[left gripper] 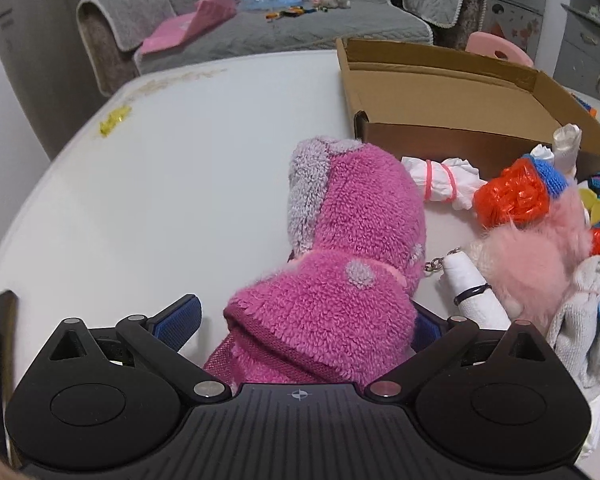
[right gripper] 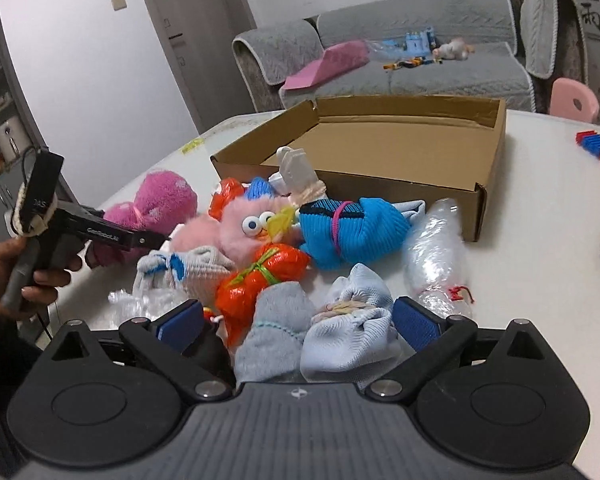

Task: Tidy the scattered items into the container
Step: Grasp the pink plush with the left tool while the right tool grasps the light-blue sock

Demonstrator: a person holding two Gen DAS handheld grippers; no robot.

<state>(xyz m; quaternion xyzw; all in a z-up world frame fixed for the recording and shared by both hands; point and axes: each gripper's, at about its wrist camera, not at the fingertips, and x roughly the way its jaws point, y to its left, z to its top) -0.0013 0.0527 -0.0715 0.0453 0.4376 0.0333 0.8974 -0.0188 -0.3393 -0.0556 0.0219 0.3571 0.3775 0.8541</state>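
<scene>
White table [left gripper: 160, 184], left hand-held gripper [left gripper: 300, 320] spread around pink fleece [left gripper: 340, 248], right hand-held gripper [right gripper: 300, 320] spread over bundles [right gripper: 340, 340]

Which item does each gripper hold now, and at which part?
Neither holds anything. The left gripper is open around the near end of the pink fleece bundle. The right gripper is open around two pale blue bundles.

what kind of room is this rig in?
Most likely a home living room. A grey covered sofa with toys on it stands behind the white table, a pink child's chair sits beside the table, and an interior door is on the left wall.
</scene>
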